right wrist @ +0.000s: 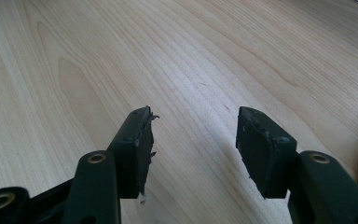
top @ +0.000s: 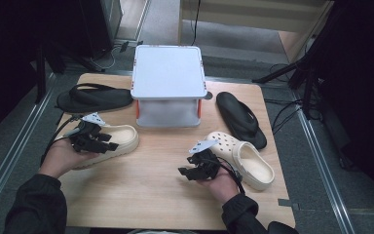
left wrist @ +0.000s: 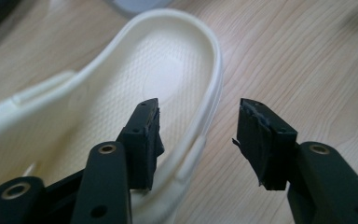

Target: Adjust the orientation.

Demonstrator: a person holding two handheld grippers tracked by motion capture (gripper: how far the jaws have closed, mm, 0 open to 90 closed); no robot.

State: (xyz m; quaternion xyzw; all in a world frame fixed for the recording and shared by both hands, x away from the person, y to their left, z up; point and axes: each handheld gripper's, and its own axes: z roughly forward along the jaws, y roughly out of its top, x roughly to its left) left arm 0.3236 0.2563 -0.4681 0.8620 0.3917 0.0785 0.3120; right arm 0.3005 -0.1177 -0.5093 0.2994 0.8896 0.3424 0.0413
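On the wooden tabletop (top: 165,195) a grey two-tier shelf stand (top: 168,85) sits at the far middle, with a black flip-flop (top: 93,99) to its left and a second black flip-flop (top: 241,118) to its right. The left gripper (top: 108,142) hangs over a cream clog (top: 121,138) lying on the left half of the tabletop. In the left gripper view its fingers (left wrist: 144,140) stand wide apart and hold nothing; one finger sits over the clog's (left wrist: 121,107) hollow footbed, the other over bare wood, so the clog's side rim runs through the gap between them, though contact with it cannot be told. The right gripper (top: 189,171) is low over the tabletop just left of a second cream clog (top: 246,161) with holes in its toe. In the right gripper view its fingers (right wrist: 135,149) are also spread wide and empty, with only wood grain (right wrist: 121,60) between them.
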